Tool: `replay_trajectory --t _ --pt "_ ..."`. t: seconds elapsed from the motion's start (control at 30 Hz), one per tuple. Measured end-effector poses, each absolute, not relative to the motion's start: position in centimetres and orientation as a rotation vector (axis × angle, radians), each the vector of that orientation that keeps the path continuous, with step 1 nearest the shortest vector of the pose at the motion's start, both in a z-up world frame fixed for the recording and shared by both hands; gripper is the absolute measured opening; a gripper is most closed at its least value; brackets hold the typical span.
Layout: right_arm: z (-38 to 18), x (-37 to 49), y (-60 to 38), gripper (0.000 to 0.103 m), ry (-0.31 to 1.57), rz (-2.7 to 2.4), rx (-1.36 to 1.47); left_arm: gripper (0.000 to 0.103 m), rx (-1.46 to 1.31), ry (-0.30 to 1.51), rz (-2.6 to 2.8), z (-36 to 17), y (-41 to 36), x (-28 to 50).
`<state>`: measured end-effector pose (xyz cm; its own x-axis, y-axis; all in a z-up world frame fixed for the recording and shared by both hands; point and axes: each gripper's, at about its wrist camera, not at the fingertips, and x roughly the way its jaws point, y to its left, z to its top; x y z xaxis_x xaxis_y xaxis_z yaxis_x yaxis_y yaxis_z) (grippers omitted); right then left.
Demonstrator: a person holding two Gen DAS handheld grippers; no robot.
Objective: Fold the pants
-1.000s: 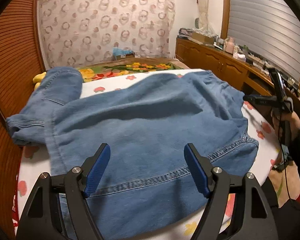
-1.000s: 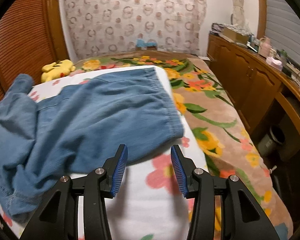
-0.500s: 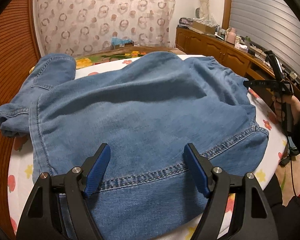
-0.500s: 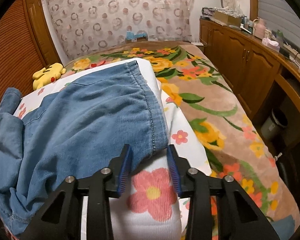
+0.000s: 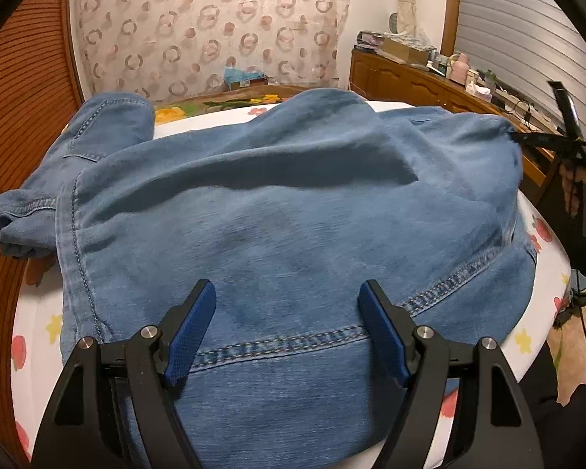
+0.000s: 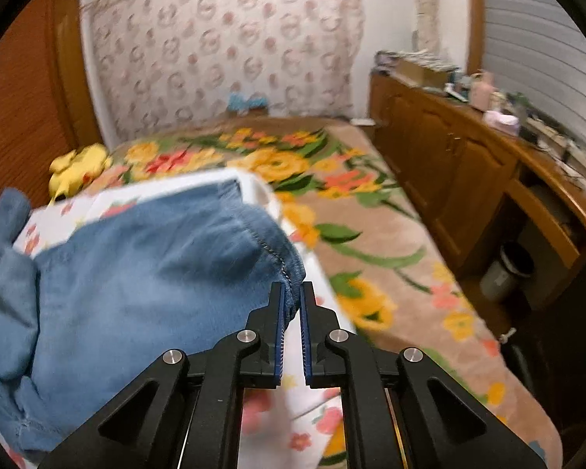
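Blue pads (image 5: 191,326) of your left gripper (image 5: 287,328) stand wide apart, hovering over the pants (image 5: 285,226) with nothing between them. From the left wrist view, the pants cover most of the floral sheet (image 5: 39,336), their long axis running side to side across the bed. A stitched seam crosses just beyond the pads and climbs toward the sheet's right edge. One denim end is bunched at the left edge, with a pocket and a rolled hem showing. At the far right corner the cloth is lifted and drawn toward your right gripper (image 5: 527,138), which meets it at the hem; the exact contact is blurred in this view.

From the right wrist view, your right gripper (image 6: 291,297) has its fingers (image 6: 277,320) nearly together, clamped on a corner of the pants (image 6: 136,281) at the stitched hem. The denim stretches away to the left from that pinch and hangs in folds at the left edge. Below the fingers lies the sheet (image 6: 289,426), and beyond its right edge a flowered blanket (image 6: 371,234). A yellow plush (image 6: 78,168) sits near the far left corner. A wooden cabinet (image 6: 449,164) runs along the right.
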<state>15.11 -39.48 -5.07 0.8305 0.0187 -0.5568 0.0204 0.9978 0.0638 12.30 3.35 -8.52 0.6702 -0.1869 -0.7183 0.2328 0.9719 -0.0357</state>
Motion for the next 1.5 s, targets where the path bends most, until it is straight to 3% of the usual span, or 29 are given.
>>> replay_trajectory --t 0.37,1.13,1.47,1.5 --pt "-3.7 12.8 -38.5 0.007 0.546 0.041 0.054 0.077 0.040 0.793 -0.226 -7.8 3.4 11.9" --pt "6.3 1.6 -20.9 0.007 0.284 0.559 -0.237 0.077 0.030 0.648 -0.191 -1.4 6.7 8.7" --pt "5.2 4.9 -19.6 0.008 0.354 0.736 -0.303 0.077 0.005 0.622 -0.146 -0.8 9.6 7.3" --pt "4.7 5.2 -19.8 0.013 0.367 0.739 -0.310 0.077 0.003 0.623 -0.143 -0.8 9.8 7.5"
